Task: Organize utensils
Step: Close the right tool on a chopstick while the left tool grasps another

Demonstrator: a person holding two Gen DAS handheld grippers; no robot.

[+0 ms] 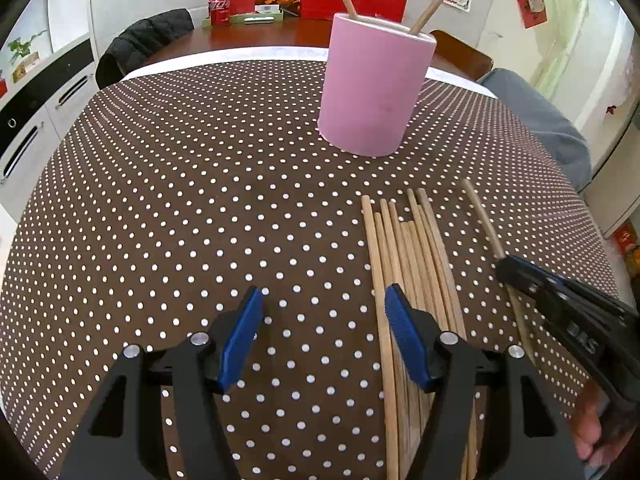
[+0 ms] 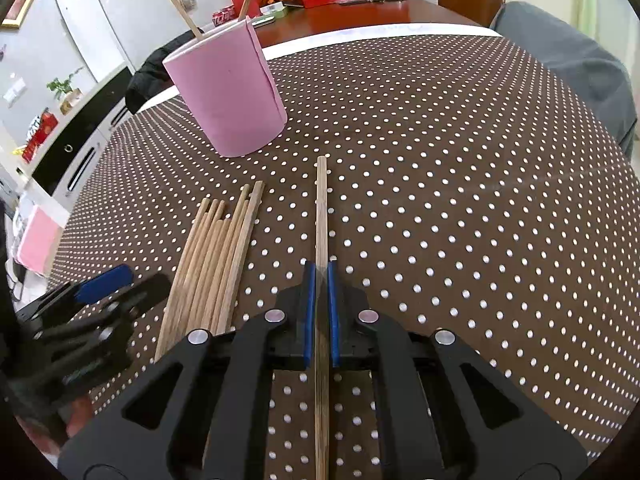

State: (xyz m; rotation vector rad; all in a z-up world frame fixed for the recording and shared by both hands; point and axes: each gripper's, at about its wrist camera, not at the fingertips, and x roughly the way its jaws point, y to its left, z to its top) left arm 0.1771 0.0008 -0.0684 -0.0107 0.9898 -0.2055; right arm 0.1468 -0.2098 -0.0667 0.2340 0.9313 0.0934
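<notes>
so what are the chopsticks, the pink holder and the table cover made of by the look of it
Chopsticks: pale, matte wood or bamboo, with faint lengthwise grain; probably unlacquered.
Pink holder: looks like a foam or thick felt sheet rolled into a cylinder, since a vertical seam and a thick cut edge show; matte.
Table cover: brown with white dots, likely printed cloth or vinyl; it lies flat with little shine.

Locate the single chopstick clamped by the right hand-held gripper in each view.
Left wrist view: single chopstick at right, apart from the bundle, running into the right hand-held gripper.
Right wrist view: centre, between the blue pads.
Shared landmark: pink cup.
</notes>
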